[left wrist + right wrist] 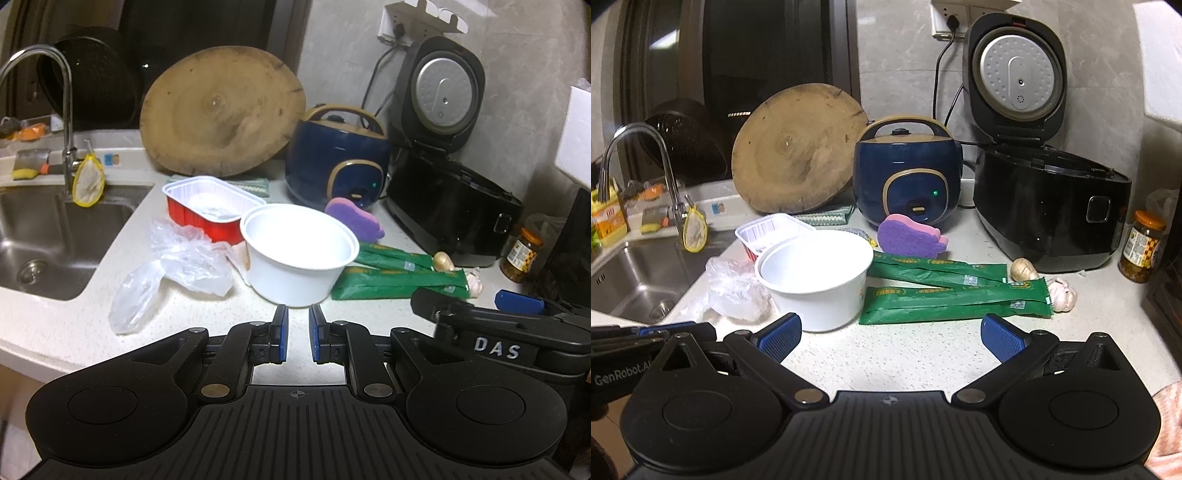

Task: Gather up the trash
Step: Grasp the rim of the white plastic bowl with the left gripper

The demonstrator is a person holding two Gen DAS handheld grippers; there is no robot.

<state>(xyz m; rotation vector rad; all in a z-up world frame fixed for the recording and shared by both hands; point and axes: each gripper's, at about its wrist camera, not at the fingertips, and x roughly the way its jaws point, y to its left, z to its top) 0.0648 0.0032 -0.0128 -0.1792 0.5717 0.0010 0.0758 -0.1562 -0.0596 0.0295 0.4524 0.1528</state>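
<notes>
A white plastic bowl [295, 254] [816, 277] stands empty on the counter. Behind it sits a red tray with a white liner [210, 206] [772, 232]. A crumpled clear plastic bag [173, 266] [735, 288] lies to its left. Two green wrappers [399, 275] [953, 291] lie to its right. My left gripper [298, 334] is nearly closed with a narrow gap, empty, just in front of the bowl. My right gripper [890, 338] is wide open and empty, in front of the bowl and wrappers.
A sink [44, 236] with a tap [62, 110] is at left. A round wooden board [221, 114], a blue cooker [336, 162], an open black rice cooker [450, 206], a purple sponge [354, 218], garlic [1062, 293], ginger [1023, 269] and a jar [1143, 247] stand behind and right.
</notes>
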